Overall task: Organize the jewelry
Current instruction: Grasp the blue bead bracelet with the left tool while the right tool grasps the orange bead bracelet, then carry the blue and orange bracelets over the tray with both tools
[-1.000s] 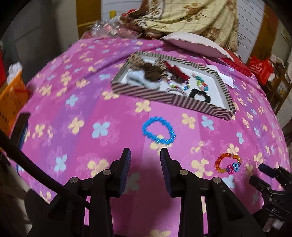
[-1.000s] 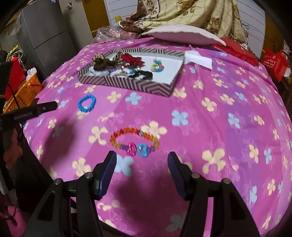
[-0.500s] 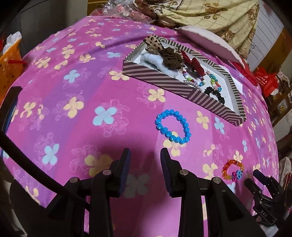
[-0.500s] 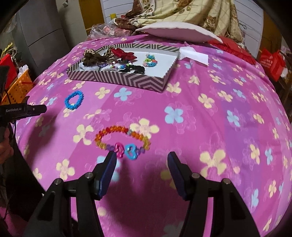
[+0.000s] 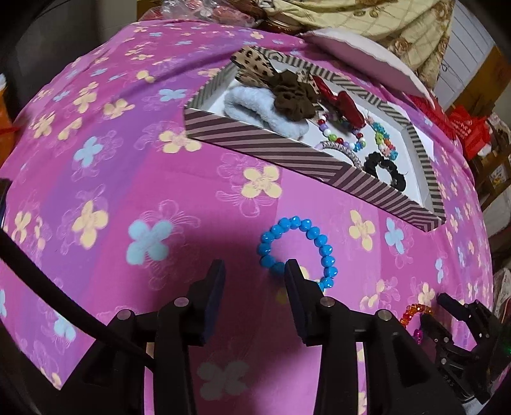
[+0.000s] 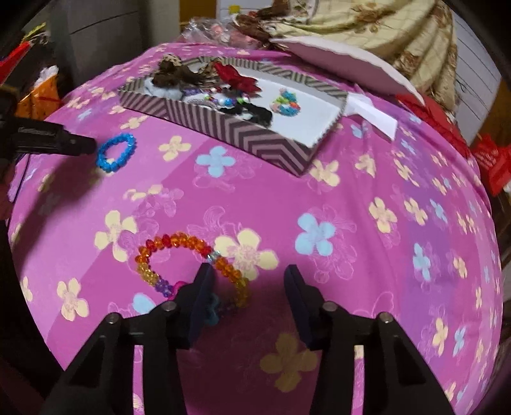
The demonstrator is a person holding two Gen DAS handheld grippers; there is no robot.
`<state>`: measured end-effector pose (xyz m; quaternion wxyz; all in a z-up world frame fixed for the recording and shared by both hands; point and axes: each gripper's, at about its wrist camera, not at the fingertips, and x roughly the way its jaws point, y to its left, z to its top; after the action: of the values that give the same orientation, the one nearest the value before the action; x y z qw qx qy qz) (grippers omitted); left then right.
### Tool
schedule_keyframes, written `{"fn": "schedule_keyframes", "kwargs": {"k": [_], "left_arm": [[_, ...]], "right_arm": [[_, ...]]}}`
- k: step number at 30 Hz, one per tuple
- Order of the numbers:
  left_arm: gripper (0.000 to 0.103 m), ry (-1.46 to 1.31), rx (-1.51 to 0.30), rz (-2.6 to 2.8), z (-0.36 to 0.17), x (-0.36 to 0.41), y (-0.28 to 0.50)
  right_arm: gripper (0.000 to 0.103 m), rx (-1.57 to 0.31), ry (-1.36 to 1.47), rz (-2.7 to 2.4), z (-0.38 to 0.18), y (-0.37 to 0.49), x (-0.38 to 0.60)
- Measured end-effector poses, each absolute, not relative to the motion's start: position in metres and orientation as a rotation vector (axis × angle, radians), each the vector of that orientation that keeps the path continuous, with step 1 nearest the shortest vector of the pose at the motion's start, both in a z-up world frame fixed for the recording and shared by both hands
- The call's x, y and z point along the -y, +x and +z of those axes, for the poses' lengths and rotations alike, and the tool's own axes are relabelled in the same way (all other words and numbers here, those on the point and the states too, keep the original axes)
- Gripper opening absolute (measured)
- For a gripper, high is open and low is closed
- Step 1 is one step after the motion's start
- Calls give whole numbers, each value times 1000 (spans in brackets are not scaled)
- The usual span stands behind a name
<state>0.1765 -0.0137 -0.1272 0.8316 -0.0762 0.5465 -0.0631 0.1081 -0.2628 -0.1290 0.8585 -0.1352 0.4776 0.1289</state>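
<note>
A blue bead bracelet (image 5: 298, 245) lies on the pink flowered cloth. My left gripper (image 5: 254, 271) is open, low over the cloth, its right finger overlapping the bracelet's near edge. An orange-red bead bracelet (image 6: 188, 265) with pink and blue heart charms lies before my right gripper (image 6: 247, 277), which is open with its left finger over the charms. The striped tray (image 5: 287, 150) holds scrunchies, a red bow and several bead bracelets. The blue bracelet also shows in the right wrist view (image 6: 115, 152), beside the left gripper's tip (image 6: 73, 145). The tray shows there too (image 6: 239, 132).
A white pillow (image 6: 348, 60) and a beige patterned blanket (image 6: 383, 28) lie behind the tray. A white paper (image 6: 373, 116) lies right of the tray. Red bags (image 5: 469, 131) stand off the right edge. An orange basket (image 6: 41, 95) stands at the left.
Both grippers have moved forward and down toward the cloth. The left one has reached the blue bracelet's edge, the right one the orange bracelet's charms. Both stay open.
</note>
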Motion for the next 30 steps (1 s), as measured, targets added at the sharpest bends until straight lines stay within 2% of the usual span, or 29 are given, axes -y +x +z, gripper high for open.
{"fn": "schedule_keyframes", "kwargs": {"k": [1, 5, 7, 8, 9, 10, 12, 30], "left_arm": [[41, -148, -1164, -136, -129, 17, 178], [42, -127, -1157, -118, -131, 23, 184], [40, -129, -1155, -116, -131, 24, 188], [36, -112, -1148, -114, -131, 25, 188], [23, -97, -1144, -113, -132, 27, 188], [16, -66, -1140, -109, -132, 29, 188], [11, -69, -1147, -120, -132, 27, 188], [11, -130, -1038, -256, -49, 38, 180]], "right_arm": [[39, -1001, -289, 282, -129, 109, 262], [21, -1003, -274, 337, -129, 113, 259], [16, -1003, -272, 342, -129, 115, 257], [12, -1006, -266, 344, -129, 116, 257], [9, -1009, -250, 348, -128, 117, 258], [9, -1012, -233, 352, -128, 117, 260], [9, -1010, -193, 355, -125, 117, 265], [9, -820, -134, 354, -18, 132, 282]]}}
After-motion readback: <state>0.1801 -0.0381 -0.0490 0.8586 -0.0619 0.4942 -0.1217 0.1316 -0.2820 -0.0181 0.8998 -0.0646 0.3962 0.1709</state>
